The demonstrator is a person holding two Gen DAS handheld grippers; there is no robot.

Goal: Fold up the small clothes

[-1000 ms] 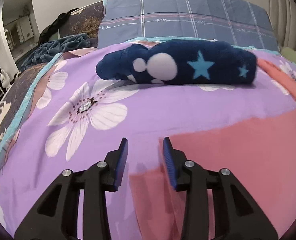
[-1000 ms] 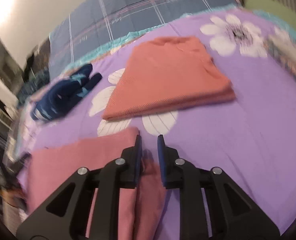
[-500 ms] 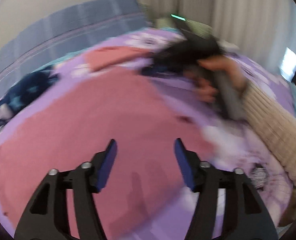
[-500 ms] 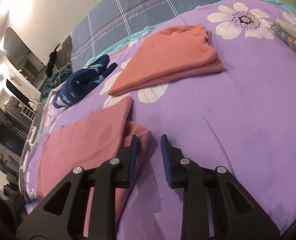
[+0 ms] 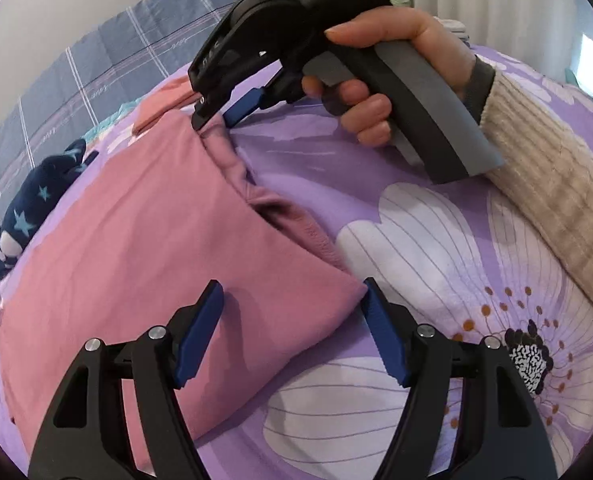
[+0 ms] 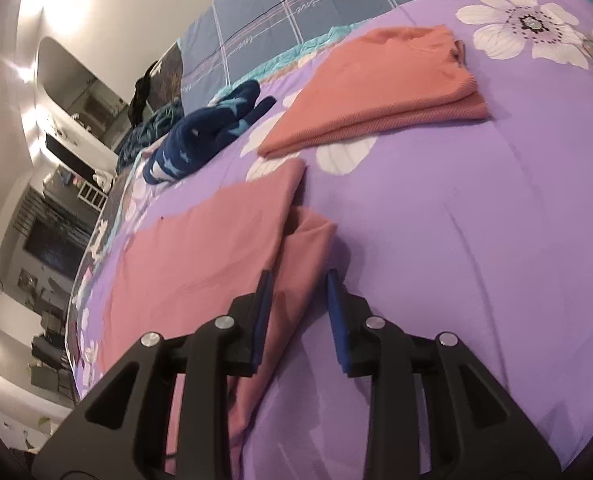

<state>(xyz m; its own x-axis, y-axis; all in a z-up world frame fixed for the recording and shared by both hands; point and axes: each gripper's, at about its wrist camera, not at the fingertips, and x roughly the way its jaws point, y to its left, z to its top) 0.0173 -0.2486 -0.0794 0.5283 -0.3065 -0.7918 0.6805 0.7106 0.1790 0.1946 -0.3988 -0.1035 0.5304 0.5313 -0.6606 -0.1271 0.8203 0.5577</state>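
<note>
left claw (image 5: 292, 328) now beside pink garment (image 5: 136, 240)

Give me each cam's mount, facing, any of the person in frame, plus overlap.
Left wrist: on the left gripper, angled down at the pink garment's near corner on the purple bedsheet; shows the right hand holding the right gripper.
Right wrist: on the right gripper, facing along the bed toward the folded orange garment; no body visible.
Shared: pink garment, navy star garment, bedsheet.
</note>
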